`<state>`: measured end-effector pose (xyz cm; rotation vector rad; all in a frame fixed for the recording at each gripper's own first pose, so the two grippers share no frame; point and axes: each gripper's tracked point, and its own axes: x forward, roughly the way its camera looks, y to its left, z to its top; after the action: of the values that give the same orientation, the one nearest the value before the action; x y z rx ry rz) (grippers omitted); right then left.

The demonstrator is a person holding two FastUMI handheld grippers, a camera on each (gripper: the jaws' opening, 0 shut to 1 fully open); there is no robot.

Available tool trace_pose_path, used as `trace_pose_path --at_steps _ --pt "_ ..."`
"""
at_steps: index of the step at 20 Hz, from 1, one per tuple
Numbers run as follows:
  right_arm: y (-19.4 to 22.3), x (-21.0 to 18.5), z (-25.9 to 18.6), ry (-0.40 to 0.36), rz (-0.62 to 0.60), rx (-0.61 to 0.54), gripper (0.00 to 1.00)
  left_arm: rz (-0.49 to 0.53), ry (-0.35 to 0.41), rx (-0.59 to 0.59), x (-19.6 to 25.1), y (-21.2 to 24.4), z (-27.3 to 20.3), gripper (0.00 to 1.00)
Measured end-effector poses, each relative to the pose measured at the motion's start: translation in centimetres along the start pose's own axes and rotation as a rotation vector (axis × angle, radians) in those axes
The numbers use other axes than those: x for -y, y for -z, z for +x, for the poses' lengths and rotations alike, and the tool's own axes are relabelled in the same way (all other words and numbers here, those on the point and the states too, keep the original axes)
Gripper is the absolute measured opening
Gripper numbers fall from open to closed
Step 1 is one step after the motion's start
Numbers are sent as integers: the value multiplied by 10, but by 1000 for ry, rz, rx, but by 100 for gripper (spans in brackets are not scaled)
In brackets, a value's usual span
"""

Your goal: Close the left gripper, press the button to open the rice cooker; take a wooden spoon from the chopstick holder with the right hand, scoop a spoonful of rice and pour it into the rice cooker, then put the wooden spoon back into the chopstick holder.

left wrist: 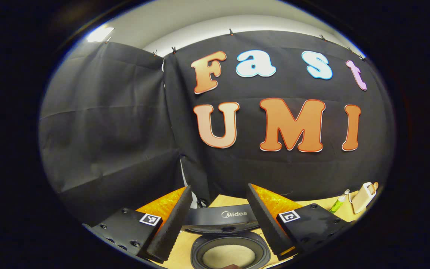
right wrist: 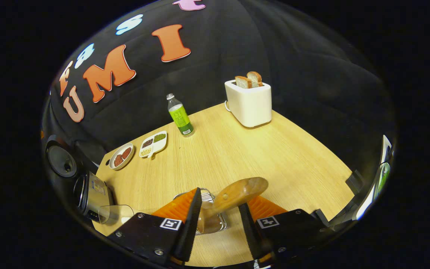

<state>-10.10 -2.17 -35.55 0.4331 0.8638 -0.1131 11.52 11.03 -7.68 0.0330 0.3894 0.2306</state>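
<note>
Wooden and pale, the bench [right wrist: 237, 149] carries everything here, and the chopstick holder [right wrist: 209, 216], a wire basket at its near edge, is the landmark to read from. Far to the left of the holder, at the bench's edge, sits the rice cooker [right wrist: 90, 194] with its lid up; in the left gripper view the same cooker lies directly below the left tongs [left wrist: 218, 220], its open pot [left wrist: 230, 254] showing a pale bed of rice. The left tongs stand apart, holding nothing, and hover above the pot.

Over the holder itself are the right tongs [right wrist: 218, 224], fingers spread with one on each side of the basket. The wooden spoon [right wrist: 237, 194] rises out of the holder between them. Its long axis runs from the holder's inside up and to the right, away from the camera, bowl end uppermost and pointing toward the toaster [right wrist: 250, 102] at the far side of the bench. Whether either finger touches the spoon's stem I cannot tell; they look open around it rather than pressing.

My reading: the right hand is plainly the nearer one, and the coming move depends on the spoon's tilt, since the stem leans toward the right finger.
</note>
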Motion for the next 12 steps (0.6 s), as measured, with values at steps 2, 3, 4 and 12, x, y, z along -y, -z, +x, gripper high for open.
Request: trace_pose_path --at_steps 2,3,4,12 --pt "-15 9 -9 20 -15 43 70 -9 36 -85 11 17 18 94" --pt "-22 11 -15 28 -27 62 77 -5 43 -132 14 28 22 99" --pt "-30 12 -20 32 -37 83 78 1 44 -132 14 28 29 97" --pt "-66 1 -39 25 -100 166 83 -22 113 -313 42 66 8 98"
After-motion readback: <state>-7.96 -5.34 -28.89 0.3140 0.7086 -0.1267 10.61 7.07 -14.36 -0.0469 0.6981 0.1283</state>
